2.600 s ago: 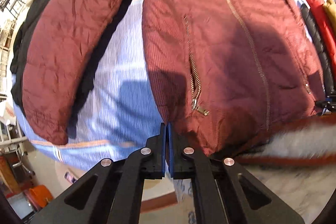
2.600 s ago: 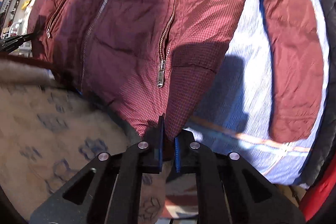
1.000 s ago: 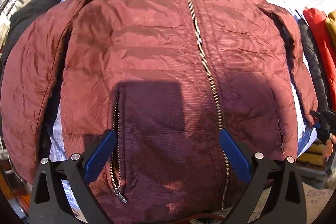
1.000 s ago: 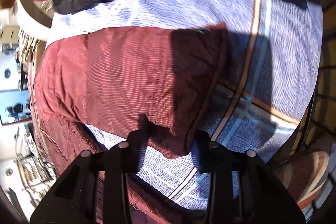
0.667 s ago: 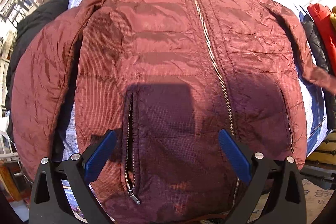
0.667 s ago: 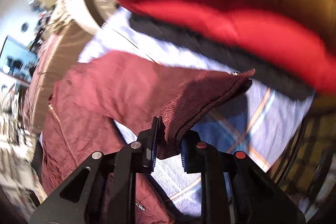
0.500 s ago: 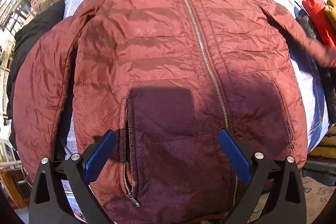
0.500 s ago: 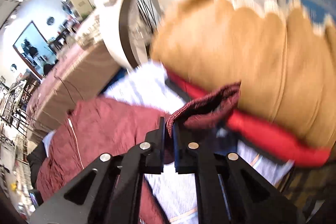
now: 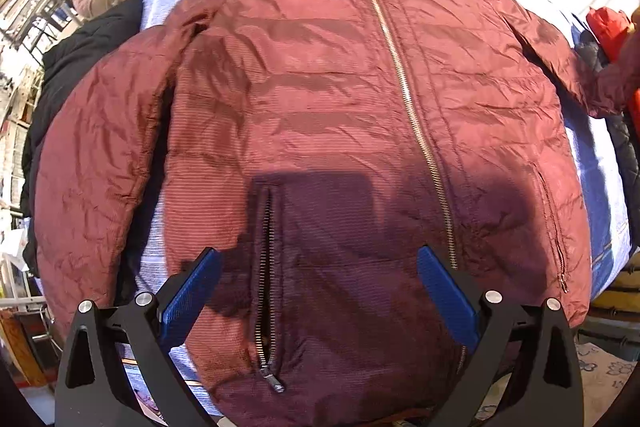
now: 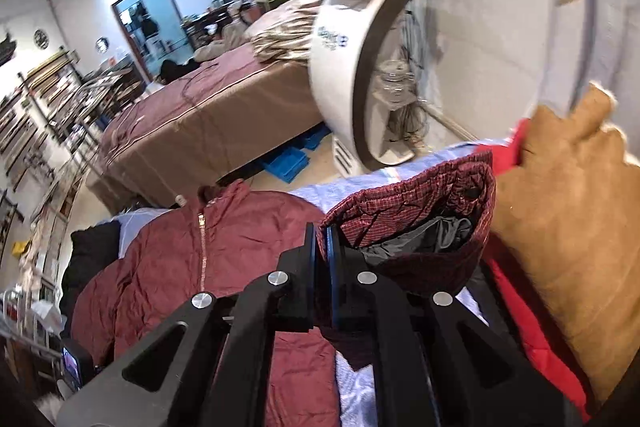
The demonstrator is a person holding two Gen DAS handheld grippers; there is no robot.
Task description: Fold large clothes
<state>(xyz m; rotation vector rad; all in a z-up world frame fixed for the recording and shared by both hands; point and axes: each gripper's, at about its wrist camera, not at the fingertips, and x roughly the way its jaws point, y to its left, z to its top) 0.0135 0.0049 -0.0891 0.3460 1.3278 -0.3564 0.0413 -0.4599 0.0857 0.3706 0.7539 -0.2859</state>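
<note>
A maroon quilted jacket lies front up, zipped, on a blue striped sheet. My left gripper hangs above its hem, open wide, nothing between the blue pads. The jacket's left sleeve lies along its side; the right sleeve rises off toward the right edge. In the right wrist view my right gripper is shut on that sleeve's cuff, held up in the air with the cuff's dark lining showing. The jacket body lies below and to the left.
A black garment lies left of the jacket. Red and tan padded coats are piled at the right. Beyond stand a covered bed and a white machine. A patterned rug shows past the near edge.
My right gripper closed on the sleeve cuff and lifted it high off the sheet, rolling as it rose. The left gripper stayed open above the hem.
</note>
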